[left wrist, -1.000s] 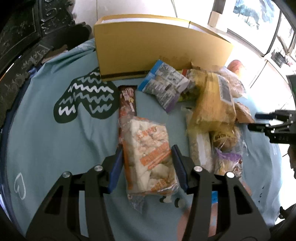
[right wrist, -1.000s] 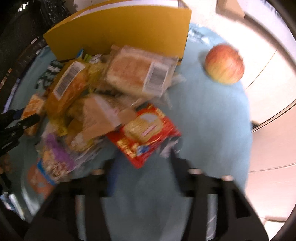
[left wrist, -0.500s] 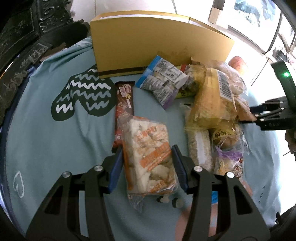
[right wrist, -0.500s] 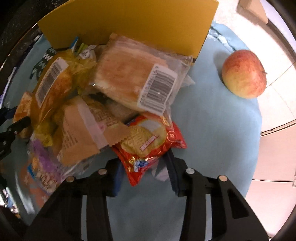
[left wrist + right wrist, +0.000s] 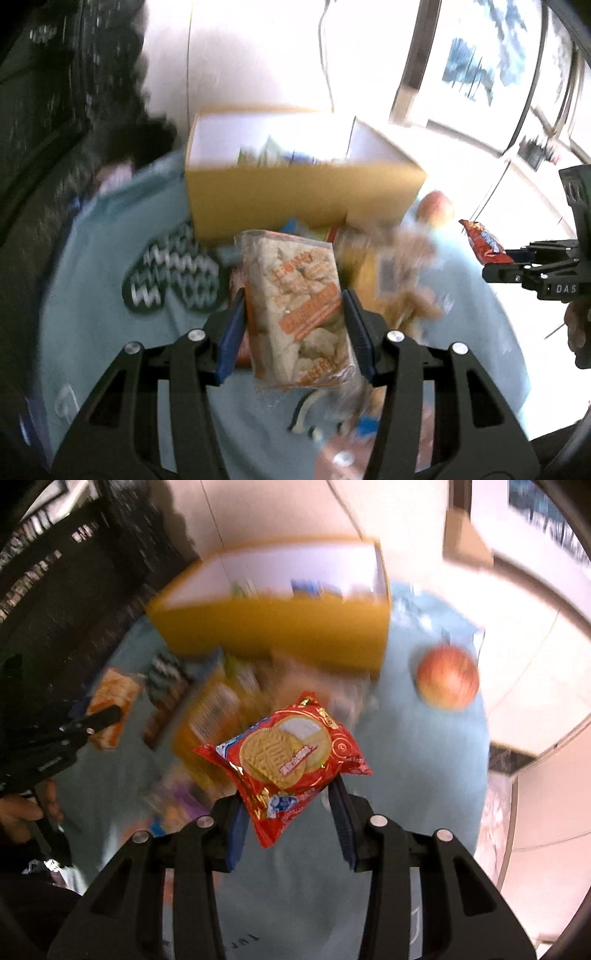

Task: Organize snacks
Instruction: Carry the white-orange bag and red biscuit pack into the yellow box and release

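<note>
Right wrist view: the right gripper (image 5: pixel 288 812) pinches only the red biscuit pack's (image 5: pixel 284 757) tail; it could slip short of the yellow box (image 5: pixel 273 631). The left gripper (image 5: pixel 295 332) clamps the rice-cracker bag (image 5: pixel 299 306) firmly.

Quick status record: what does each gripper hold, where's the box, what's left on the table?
left gripper: shut on the clear rice-cracker bag, lifted
right gripper: shut on the red biscuit packet, lifted
yellow box: open, ahead of both grippers, some packets already inside
snack pile: on the blue tablecloth, in front of the box; blurred
apple: on the cloth, right of the box
</note>
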`<state>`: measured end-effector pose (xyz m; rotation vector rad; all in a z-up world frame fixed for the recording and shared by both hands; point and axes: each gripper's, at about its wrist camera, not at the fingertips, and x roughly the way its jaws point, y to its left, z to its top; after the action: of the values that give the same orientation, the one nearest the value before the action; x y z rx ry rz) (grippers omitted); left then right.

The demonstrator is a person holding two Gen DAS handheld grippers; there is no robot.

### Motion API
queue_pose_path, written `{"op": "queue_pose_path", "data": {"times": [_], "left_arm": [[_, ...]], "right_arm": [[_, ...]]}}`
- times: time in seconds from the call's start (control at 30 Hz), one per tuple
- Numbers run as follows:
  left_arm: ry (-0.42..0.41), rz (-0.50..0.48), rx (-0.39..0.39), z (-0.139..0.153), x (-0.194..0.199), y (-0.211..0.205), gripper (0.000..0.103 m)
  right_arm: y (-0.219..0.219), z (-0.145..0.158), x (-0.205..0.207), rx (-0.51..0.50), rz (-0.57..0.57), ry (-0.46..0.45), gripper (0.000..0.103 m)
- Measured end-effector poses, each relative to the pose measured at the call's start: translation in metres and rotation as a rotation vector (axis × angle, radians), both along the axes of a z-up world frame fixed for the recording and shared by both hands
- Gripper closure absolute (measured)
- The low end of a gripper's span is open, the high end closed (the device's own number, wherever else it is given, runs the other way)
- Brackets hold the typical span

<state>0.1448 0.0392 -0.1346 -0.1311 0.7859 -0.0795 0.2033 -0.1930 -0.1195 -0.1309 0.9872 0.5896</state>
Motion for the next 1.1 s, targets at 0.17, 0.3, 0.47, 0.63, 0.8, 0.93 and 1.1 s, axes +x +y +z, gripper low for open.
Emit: {"op": "queue_pose_path", "data": {"times": [0.17, 0.3, 0.47, 0.63, 0.8, 0.93, 1.1], "left_arm": [[-0.126, -0.002, -0.003, 0.068, 0.02, -0.002, 0.051], [-0.198, 0.003, 0.012, 0.115, 0.044, -0.002, 0.051], [-0.241, 0.009, 0.033, 0.159, 0.076, -0.003, 0.051], [-0.249, 0.008, 0.054, 0.174, 0.11, -0.003, 0.051], [-0.243, 0.076, 0.111, 0.177, 0.163, 0.0, 0.012], [-0.177, 0.139, 0.104, 0.161, 0.188, 0.016, 0.002], [-0.151, 0.121, 0.138, 0.136, 0.171, 0.027, 0.002]], "right_arm": [[0.0, 0.088, 0.018, 0.064, 0.017, -0.139, 0.061], [0.011, 0.142, 0.03, 0.09, 0.027, -0.232, 0.061], [0.015, 0.187, 0.061, 0.108, 0.023, -0.297, 0.061], [0.03, 0.193, 0.096, 0.109, -0.002, -0.303, 0.061], [0.044, 0.187, 0.143, 0.094, -0.047, -0.303, 0.05], [0.053, 0.169, 0.163, 0.042, -0.083, -0.268, 0.043], [0.049, 0.139, 0.151, 0.034, -0.043, -0.246, 0.043]]}}
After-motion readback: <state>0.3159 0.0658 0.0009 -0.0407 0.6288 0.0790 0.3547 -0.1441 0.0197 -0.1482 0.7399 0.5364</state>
